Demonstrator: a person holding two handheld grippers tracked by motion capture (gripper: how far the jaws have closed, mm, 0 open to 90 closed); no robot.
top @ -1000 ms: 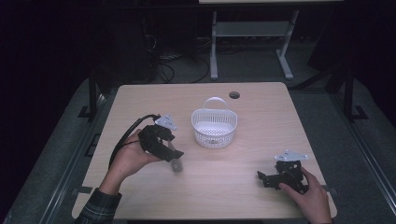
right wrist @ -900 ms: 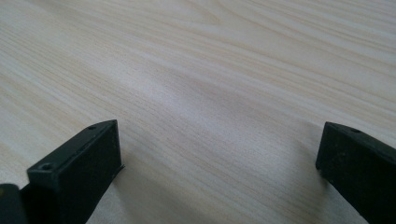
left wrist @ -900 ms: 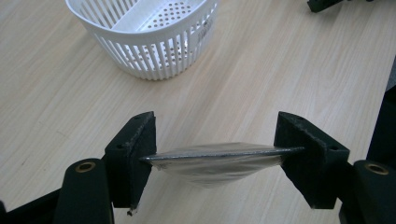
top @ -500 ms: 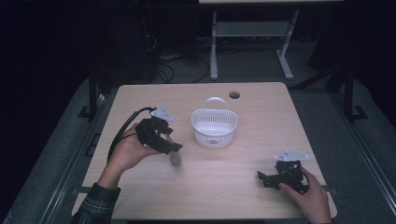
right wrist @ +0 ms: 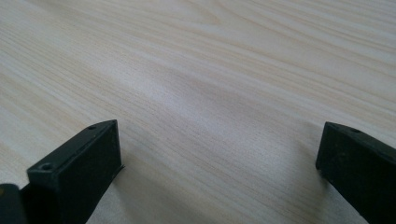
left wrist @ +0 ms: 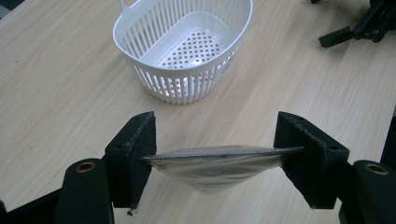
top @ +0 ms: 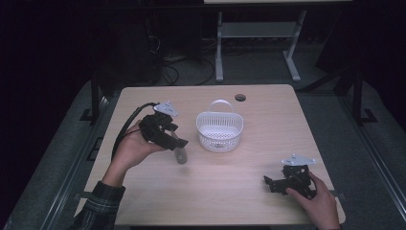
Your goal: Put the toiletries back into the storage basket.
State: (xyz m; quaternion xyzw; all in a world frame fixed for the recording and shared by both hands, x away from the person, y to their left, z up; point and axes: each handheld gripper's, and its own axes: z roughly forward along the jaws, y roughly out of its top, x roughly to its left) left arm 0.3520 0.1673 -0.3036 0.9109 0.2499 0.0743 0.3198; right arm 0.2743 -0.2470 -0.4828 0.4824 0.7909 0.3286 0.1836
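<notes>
Glossy clear pouch [left wrist: 217, 165]; white plastic basket [left wrist: 184, 44]; matt wood-grain table [left wrist: 60, 98].

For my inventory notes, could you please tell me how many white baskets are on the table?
1. The white basket stands on the table near its middle, empty, just ahead of the left hand-held gripper, which holds a thin silvery packet.

Grey flat disc-like piece [left wrist: 219, 161] held level, edge-on, above table; near white slotted basket [left wrist: 182, 51]
</notes>
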